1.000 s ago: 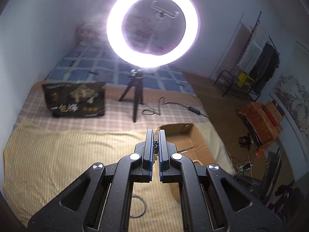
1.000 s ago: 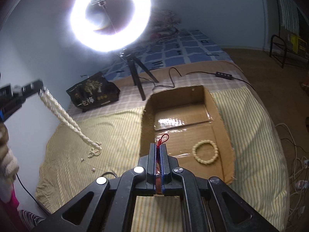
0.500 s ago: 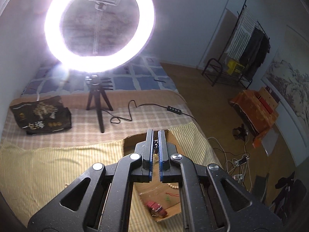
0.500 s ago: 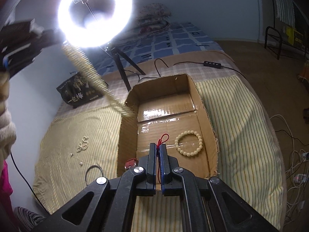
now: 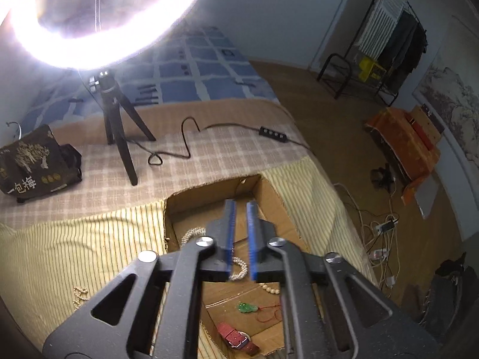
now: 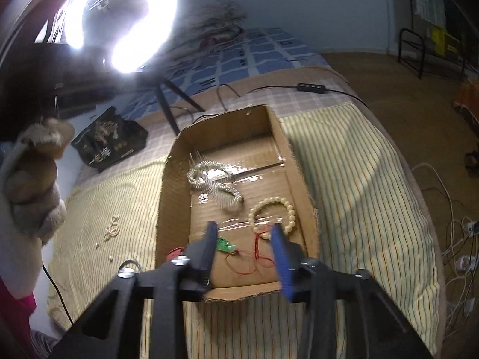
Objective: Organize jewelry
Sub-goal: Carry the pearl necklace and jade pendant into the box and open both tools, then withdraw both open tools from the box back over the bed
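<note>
An open cardboard box [image 6: 170,197] [image 5: 269,197] lies on the striped bedcover. In it lie a white pearl necklace [image 6: 211,184] [image 5: 191,234], a cream bead bracelet [image 6: 274,212], a green pendant on red cord [image 6: 226,245] [image 5: 247,307] and a red watch strap [image 5: 236,336]. My left gripper [image 5: 239,206] hovers above the box, jaws slightly apart and empty. My right gripper [image 6: 244,230] is open and empty just over the pendant at the box's near end.
A small pearl piece [image 6: 112,230] [image 5: 79,294] and loose beads lie on the cover left of the box, with a dark ring [image 6: 130,264]. A ring light on a tripod [image 5: 116,125], its cable and a black bag [image 6: 109,146] stand behind. The bed edge drops off to the right.
My left gripper moved over the box and let the pearl necklace fall in. My right gripper opened and released the red-corded pendant into the box.
</note>
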Tool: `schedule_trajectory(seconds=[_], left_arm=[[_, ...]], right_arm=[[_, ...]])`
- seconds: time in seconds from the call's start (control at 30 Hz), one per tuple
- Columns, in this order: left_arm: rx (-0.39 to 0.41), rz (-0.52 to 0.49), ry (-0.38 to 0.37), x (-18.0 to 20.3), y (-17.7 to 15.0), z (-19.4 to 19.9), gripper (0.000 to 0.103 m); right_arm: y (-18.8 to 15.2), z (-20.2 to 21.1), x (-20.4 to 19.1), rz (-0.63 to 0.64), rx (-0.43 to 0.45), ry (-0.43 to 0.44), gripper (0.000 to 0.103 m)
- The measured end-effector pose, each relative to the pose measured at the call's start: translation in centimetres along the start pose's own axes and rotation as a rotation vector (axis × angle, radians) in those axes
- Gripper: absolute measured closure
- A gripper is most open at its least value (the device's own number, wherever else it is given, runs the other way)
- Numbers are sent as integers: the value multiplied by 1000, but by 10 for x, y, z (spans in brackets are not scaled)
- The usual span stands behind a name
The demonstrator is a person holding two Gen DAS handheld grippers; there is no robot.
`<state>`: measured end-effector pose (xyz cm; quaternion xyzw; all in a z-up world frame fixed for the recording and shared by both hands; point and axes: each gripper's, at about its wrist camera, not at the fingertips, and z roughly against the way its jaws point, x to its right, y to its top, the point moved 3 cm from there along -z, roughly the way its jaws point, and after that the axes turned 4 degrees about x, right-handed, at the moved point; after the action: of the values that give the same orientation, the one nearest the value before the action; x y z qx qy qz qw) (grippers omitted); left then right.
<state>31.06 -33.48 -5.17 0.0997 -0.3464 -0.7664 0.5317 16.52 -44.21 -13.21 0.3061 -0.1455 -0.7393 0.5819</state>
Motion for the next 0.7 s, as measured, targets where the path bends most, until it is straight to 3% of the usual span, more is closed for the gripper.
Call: schedule_trajectory(seconds=[0.07, 0.33, 0.7], left_arm=[[7, -10, 11, 0, -2, -2, 76], [27, -14, 26, -9, -5, 11, 76], [102, -21, 95, -41, -12, 65, 76]], right_arm=[[0, -2, 2, -10, -10, 7, 51], [2, 2, -5, 5, 9, 4, 44], [1, 16, -27, 54, 40, 14, 37]])
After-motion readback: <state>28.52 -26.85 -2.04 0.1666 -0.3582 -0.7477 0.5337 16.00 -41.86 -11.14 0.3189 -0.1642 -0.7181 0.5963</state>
